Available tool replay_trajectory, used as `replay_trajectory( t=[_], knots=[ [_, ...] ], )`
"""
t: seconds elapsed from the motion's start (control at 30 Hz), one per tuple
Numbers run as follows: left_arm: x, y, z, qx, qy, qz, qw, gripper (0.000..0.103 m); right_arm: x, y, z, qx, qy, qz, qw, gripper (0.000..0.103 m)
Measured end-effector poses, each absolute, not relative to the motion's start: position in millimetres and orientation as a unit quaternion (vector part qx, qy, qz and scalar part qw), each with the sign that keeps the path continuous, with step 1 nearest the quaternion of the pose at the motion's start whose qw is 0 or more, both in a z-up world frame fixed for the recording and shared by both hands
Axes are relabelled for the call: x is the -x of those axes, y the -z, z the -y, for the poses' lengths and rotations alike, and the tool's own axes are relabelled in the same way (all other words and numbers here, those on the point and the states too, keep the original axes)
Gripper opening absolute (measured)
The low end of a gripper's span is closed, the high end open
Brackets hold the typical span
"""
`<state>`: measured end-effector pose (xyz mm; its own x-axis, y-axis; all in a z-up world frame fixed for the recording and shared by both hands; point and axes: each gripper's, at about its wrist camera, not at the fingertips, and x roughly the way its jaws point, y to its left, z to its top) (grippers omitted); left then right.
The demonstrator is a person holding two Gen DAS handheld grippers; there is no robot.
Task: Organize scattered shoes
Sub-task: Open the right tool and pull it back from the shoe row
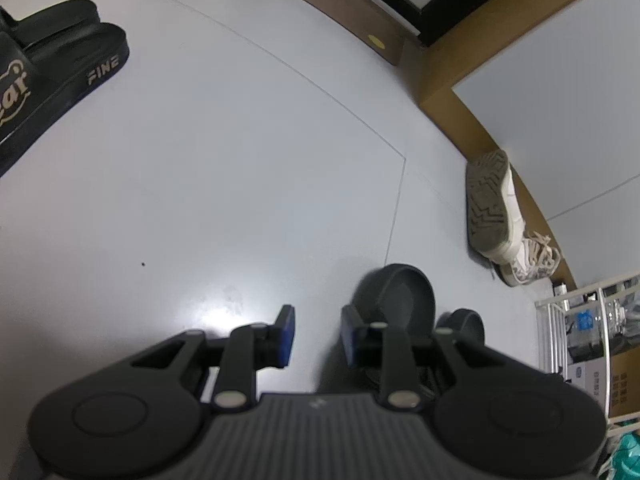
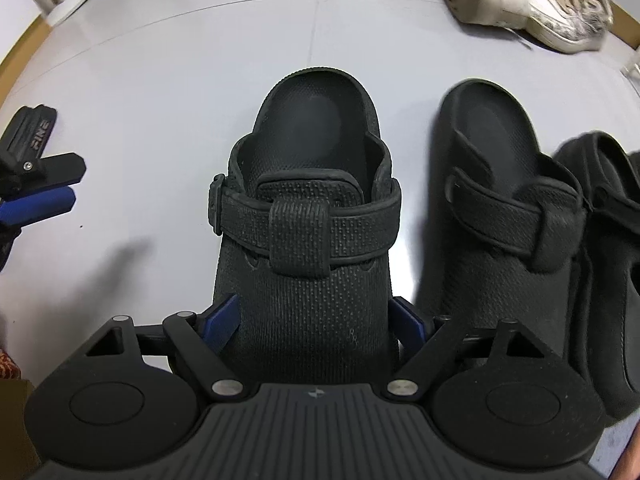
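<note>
**Right tool on black clog toe; left tool spread over bare floor**

Right tool [image 2: 316, 322]: blue-padded fingers sit against both flanks of a black clog [image 2: 308, 216] at its toe end, pinching it. The clog has a pebbled, woven-look moulded upper, a wide textured strap folded forward across the instep with a broad loop at centre, and a smooth cupped heel bed. It lies on the pale grey glossy floor [image 2: 160, 92], heel pointing away from the camera.

Just beside it on the right lies a second black clog [image 2: 508, 184] of the same form, also strap-forward. A further dark strapped shoe [image 2: 604, 216] touches that one at the right edge.

Left tool [image 1: 316, 336]: fingers spread, nothing between the blue pads, floor visible in the gap.

White lace-up sneakers [image 1: 504, 216] lie against the brown baseboard, one tipped on its side showing a worn grey zigzag tread. Black slides [image 1: 56, 64], thick-soled with "FINE" lettering, lie well apart at upper left. White wire rack [image 1: 580, 320] at right edge.
</note>
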<state>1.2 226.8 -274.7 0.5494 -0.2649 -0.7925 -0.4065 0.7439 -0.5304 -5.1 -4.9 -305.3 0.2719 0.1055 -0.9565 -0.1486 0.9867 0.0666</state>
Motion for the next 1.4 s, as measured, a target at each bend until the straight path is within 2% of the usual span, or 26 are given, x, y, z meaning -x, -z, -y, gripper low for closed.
replay_trajectory(
  t=[0.23,0.3,0.5,0.87,1.4],
  knots=[
    [-1.7,277.0,-222.3,0.355,-0.038,-0.475,0.804,0.026,2.5,303.2,3.3,0.011,-0.060,-0.604,0.794,0.083],
    [-2.0,277.3,-222.5,0.356,-0.039,-0.474,0.804,0.026,-2.7,305.2,4.1,0.002,-0.055,-0.606,0.794,0.087],
    [-2.4,276.5,-223.0,0.357,-0.037,-0.471,0.806,0.026,-11.4,301.0,10.0,-0.012,-0.072,-0.620,0.781,0.088],
    [-3.3,272.2,-219.8,0.354,-0.030,-0.469,0.808,0.026,-10.9,242.3,24.2,0.098,-0.174,-0.575,0.794,0.088],
    [-20.8,259.0,-198.4,0.321,-0.003,-0.476,0.819,0.026,-24.4,176.1,132.0,0.141,-0.199,-0.570,0.785,0.088]
  ],
)
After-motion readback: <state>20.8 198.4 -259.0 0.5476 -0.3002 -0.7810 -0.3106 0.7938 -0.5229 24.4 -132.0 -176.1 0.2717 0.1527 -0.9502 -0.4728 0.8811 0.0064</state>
